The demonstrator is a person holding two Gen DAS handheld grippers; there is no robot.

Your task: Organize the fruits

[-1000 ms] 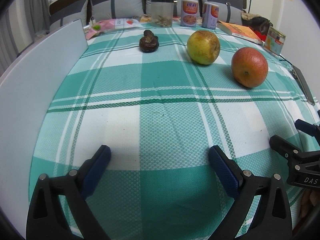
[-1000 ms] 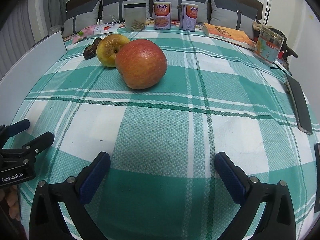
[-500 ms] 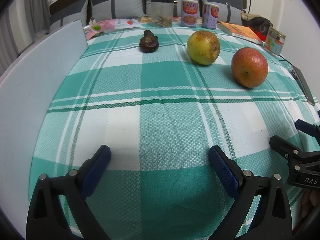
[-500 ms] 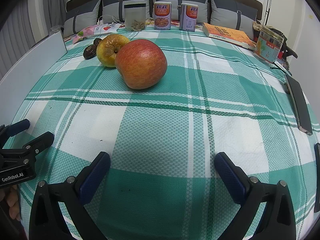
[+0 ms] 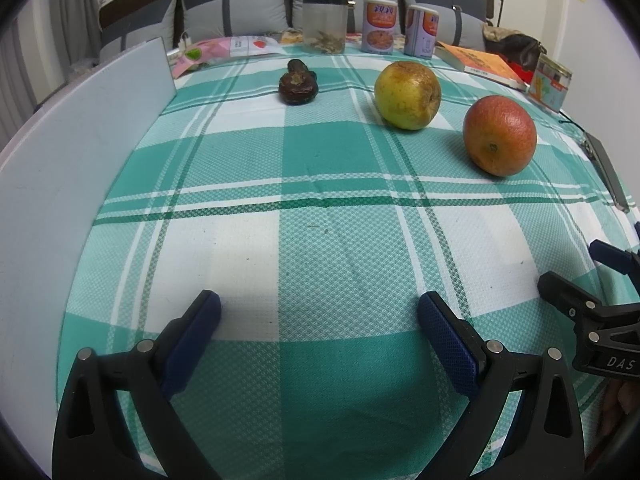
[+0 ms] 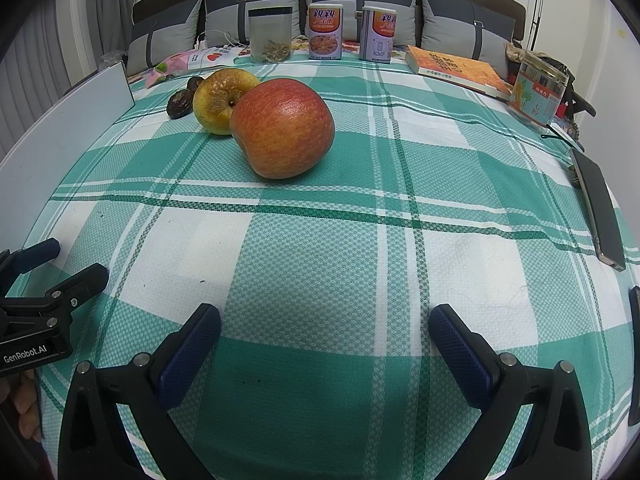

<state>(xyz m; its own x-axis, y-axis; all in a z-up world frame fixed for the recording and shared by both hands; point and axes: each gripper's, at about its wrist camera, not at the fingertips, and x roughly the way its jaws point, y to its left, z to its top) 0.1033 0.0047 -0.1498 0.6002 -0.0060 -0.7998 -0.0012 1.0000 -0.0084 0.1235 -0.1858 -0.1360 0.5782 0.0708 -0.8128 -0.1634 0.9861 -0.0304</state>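
Observation:
Three fruits lie on the green checked tablecloth [image 5: 320, 248]: a red apple [image 5: 499, 135] at the right, a yellow apple [image 5: 407, 95] in the middle and a small dark wrinkled fruit [image 5: 298, 84] at the far left. In the right wrist view the red apple [image 6: 282, 128] is nearest, with the yellow apple [image 6: 222, 100] and the dark fruit [image 6: 181, 102] behind it. My left gripper [image 5: 318, 316] is open and empty, low over the near cloth. My right gripper [image 6: 324, 326] is open and empty, well short of the red apple. Each gripper shows at the edge of the other's view.
A white board [image 5: 72, 168] stands along the table's left side. At the back stand a clear jar [image 5: 323, 24], two cans [image 5: 379, 26], an orange book [image 5: 480, 62] and a tin [image 5: 550, 82]. A dark phone [image 6: 598, 208] lies at the right edge.

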